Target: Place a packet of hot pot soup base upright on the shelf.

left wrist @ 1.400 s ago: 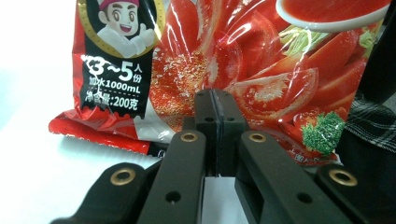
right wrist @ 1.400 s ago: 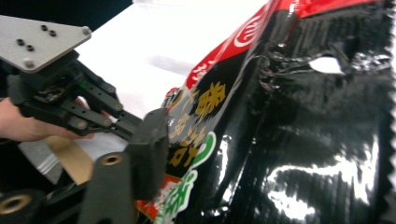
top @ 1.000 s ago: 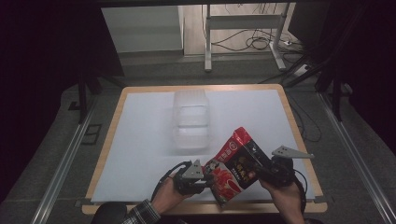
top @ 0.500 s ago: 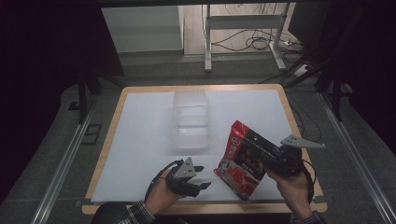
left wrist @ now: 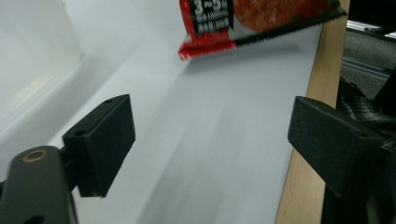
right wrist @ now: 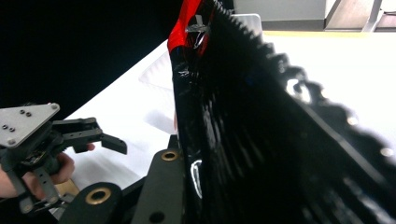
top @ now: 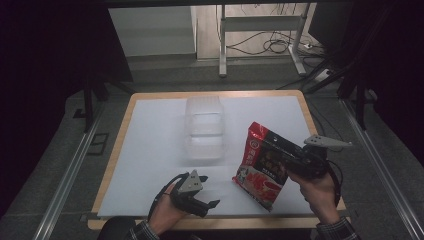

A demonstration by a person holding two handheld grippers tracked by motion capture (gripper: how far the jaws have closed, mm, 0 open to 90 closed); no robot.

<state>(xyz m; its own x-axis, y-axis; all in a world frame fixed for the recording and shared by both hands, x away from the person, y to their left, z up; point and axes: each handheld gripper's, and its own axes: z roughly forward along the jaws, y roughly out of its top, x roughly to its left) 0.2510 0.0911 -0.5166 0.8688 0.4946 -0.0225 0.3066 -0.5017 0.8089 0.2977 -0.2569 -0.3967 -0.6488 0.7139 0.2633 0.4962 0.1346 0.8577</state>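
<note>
While the right claw (top: 292,161) clamps the red packet (top: 261,165), the left claw (top: 206,196), just opened, gapes empty near the table edge (top: 210,223).

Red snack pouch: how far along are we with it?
Done: the left gripper has just opened and holds nothing. In hand: the right gripper clamps the red foil snack pouch, tilted above the white table mat. Left: probably placing it in the clear plastic compartment tray.
</note>
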